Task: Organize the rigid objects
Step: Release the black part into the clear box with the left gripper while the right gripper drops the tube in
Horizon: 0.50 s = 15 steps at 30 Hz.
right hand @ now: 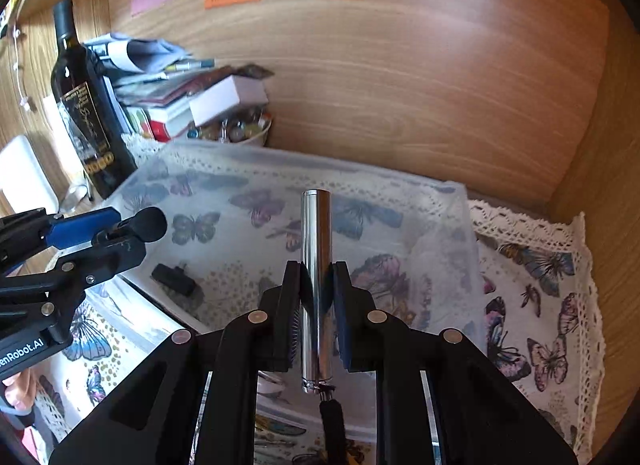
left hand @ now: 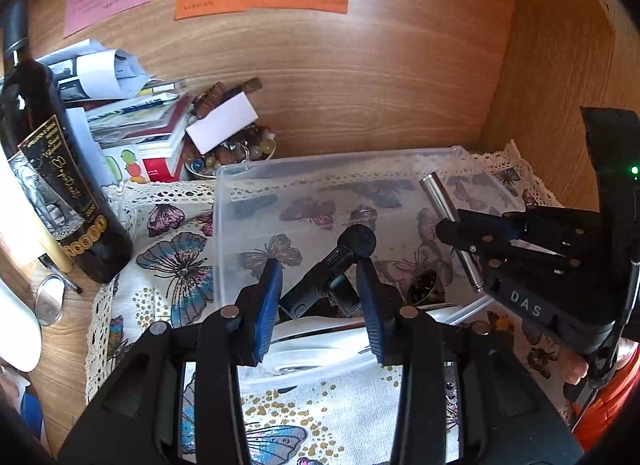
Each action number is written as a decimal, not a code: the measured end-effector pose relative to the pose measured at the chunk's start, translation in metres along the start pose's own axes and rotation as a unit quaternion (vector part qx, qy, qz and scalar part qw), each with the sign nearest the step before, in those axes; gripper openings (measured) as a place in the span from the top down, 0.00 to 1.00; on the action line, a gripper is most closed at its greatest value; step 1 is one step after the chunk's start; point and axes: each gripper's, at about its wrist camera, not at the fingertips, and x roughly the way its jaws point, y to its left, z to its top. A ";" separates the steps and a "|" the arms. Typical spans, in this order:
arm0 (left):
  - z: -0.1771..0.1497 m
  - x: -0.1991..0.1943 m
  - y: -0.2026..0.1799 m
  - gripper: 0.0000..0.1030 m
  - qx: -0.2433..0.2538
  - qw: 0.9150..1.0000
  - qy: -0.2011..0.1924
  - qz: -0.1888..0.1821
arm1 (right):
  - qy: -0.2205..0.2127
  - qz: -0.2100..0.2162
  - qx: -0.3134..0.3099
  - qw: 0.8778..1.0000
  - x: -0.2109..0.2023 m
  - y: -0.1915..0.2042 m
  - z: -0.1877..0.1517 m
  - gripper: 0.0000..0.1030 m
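Both claws hang over a clear plastic bin that sits on a butterfly-print cloth on the wooden table. Seen from the left wrist, the left claw has its blue pads spread apart, with a black microphone lying slantwise between them; its foam head points up and away, past the fingertips. Whether the pads actually touch the microphone cannot be told from this view. In the right wrist view the same microphone juts out past the left claw's blue finger, above the bin.

On the right, the right claw is clenched on a shiny metal cylinder, pads pressed to both sides of it. The cylinder stands lengthwise along the fingers, its far end well past the fingertips and over the bin, its near end back between the fingers, where a black cord leaves it. From the left wrist the cylinder shows tilted, crossing the right claw.

Inside the bin, a small black clip-like piece lies on the floor, apart from both claws.

Beside the bin, to the left, stand a dark wine bottle, a stack of books and papers and a bowl of beads.
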 end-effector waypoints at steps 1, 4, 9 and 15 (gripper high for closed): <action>0.000 0.001 0.000 0.63 0.001 1.000 0.001 0.000 | 0.004 0.000 -0.001 1.000 0.002 0.001 0.000 0.86; -0.001 0.006 -0.002 0.63 0.002 1.000 0.005 -0.001 | 0.013 -0.002 -0.003 1.000 0.005 0.002 0.000 0.86; 0.000 0.006 -0.003 0.63 0.000 1.000 0.010 -0.004 | 0.009 -0.005 -0.003 1.000 0.000 0.001 0.001 0.86; 0.000 -0.008 -0.005 0.49 0.000 1.000 -0.006 -0.003 | -0.005 -0.007 -0.002 1.000 -0.016 0.003 0.003 0.83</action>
